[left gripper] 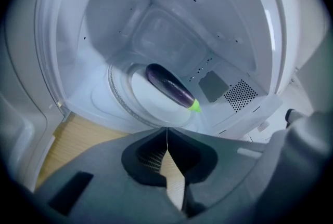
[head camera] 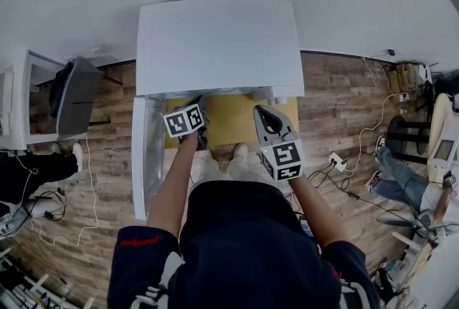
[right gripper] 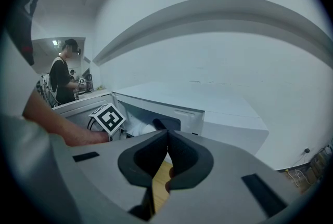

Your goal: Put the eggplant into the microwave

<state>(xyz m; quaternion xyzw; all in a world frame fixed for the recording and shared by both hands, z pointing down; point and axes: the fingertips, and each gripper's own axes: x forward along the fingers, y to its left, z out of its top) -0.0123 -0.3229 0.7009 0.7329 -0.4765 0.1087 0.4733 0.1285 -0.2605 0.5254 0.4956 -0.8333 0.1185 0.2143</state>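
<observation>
The dark purple eggplant with a green stem lies on the round glass turntable inside the white microwave. The microwave door hangs open to the left. My left gripper sits at the mouth of the oven, just short of the turntable, shut with nothing between its jaws. Its marker cube shows in front of the opening. My right gripper hovers beside it at the right of the opening, also shut and empty; its tips point at the microwave's front.
The microwave stands on a small wooden table. A second white appliance sits at the left. Cables and a power strip lie on the wood floor at the right. Another person stands in the background.
</observation>
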